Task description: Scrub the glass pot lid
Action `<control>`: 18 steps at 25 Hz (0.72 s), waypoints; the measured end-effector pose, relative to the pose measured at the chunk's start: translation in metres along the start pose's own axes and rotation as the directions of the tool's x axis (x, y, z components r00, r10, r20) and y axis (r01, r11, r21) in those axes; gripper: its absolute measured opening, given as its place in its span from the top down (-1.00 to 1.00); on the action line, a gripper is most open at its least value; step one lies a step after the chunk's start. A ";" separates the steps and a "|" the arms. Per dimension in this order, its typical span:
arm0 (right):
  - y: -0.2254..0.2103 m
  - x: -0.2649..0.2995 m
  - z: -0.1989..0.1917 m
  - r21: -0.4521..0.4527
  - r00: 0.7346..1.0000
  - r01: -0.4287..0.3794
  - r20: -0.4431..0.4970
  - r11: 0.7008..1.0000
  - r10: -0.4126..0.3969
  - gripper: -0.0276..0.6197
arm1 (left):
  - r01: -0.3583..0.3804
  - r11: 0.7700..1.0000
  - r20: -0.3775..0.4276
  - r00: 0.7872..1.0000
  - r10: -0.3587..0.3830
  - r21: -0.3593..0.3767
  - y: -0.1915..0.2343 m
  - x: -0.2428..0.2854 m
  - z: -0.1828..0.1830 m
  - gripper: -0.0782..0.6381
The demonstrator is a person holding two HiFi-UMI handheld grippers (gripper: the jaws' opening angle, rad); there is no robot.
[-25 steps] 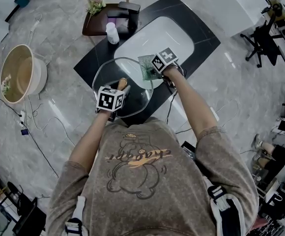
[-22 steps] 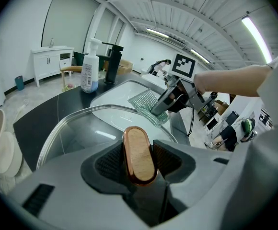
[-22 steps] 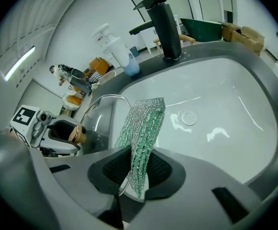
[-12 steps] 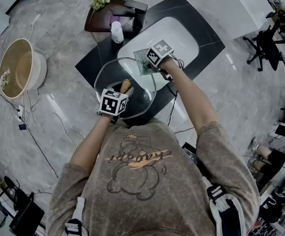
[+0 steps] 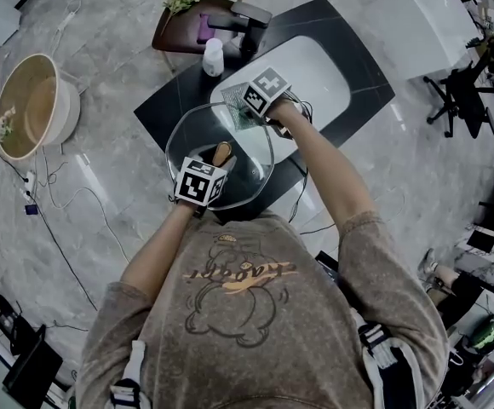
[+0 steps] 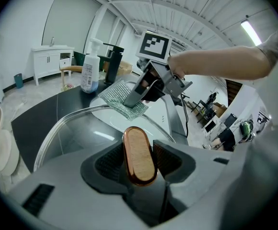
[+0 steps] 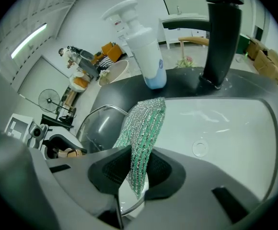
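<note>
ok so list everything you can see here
pot lid: 1, clear glass, tilted beside the sink
knob: 1, wooden, on the lid
scrub cloth: 1, green, at the lid's far rim
sink: 1, white, in counter
counter: 1, black, under lid
faucet: 1, black, behind sink
soap bottle: 1, white, beside faucet
chair: 1, brown, behind counter
tub: 1, beige, on floor
left tongs: 1, grey, shut on knob
right tongs: 1, grey, shut on scrub cloth

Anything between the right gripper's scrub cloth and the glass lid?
Nothing visible. The right gripper is shut on the green scrub cloth, which sits at the far rim of the glass lid. The left gripper clamps the wooden knob nearer the person, clear of the cloth.
</note>
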State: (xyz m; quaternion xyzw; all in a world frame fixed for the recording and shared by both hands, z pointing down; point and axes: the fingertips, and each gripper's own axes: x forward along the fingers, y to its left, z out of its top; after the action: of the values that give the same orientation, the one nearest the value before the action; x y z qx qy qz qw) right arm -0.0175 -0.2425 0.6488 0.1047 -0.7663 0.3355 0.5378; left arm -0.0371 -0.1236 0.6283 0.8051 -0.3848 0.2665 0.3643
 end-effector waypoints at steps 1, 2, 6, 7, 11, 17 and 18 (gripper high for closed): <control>0.002 0.001 0.004 -0.007 1.000 -0.003 -0.001 1.000 0.003 0.64 | 0.001 1.000 0.000 1.000 -0.001 0.000 0.000 0.000 0.000 0.23; 0.004 0.002 0.007 -0.014 1.000 -0.005 -0.002 1.000 0.005 0.64 | 0.002 1.000 0.001 1.000 -0.002 -0.001 0.000 0.000 0.000 0.23; 0.012 0.007 0.020 -0.056 1.000 -0.009 -0.013 0.998 0.008 0.64 | 0.004 1.000 0.004 1.000 -0.004 -0.006 0.000 -0.001 0.001 0.23; 0.014 0.009 0.023 -0.066 1.000 -0.010 -0.016 0.998 0.009 0.64 | 0.004 1.000 0.005 1.000 -0.004 -0.006 0.000 -0.001 0.001 0.23; 0.022 0.015 0.034 -0.101 1.000 -0.020 -0.023 0.995 0.017 0.64 | 0.004 1.000 0.007 1.000 -0.004 -0.008 0.000 0.000 0.001 0.23; 0.048 0.029 0.056 -0.154 0.998 -0.058 -0.023 0.986 0.055 0.64 | 0.004 1.000 0.009 1.000 -0.003 -0.010 0.000 0.000 0.001 0.24; 0.054 0.033 0.059 -0.170 0.998 -0.064 -0.028 0.983 0.060 0.64 | 0.003 1.000 0.010 1.000 -0.003 -0.010 0.000 0.000 0.001 0.24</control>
State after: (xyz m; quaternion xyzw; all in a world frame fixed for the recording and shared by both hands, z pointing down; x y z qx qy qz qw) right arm -0.1028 -0.2326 0.6449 0.0305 -0.7891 0.2863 0.5427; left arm -0.0369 -0.1247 0.6278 0.8052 -0.3867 0.2598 0.3670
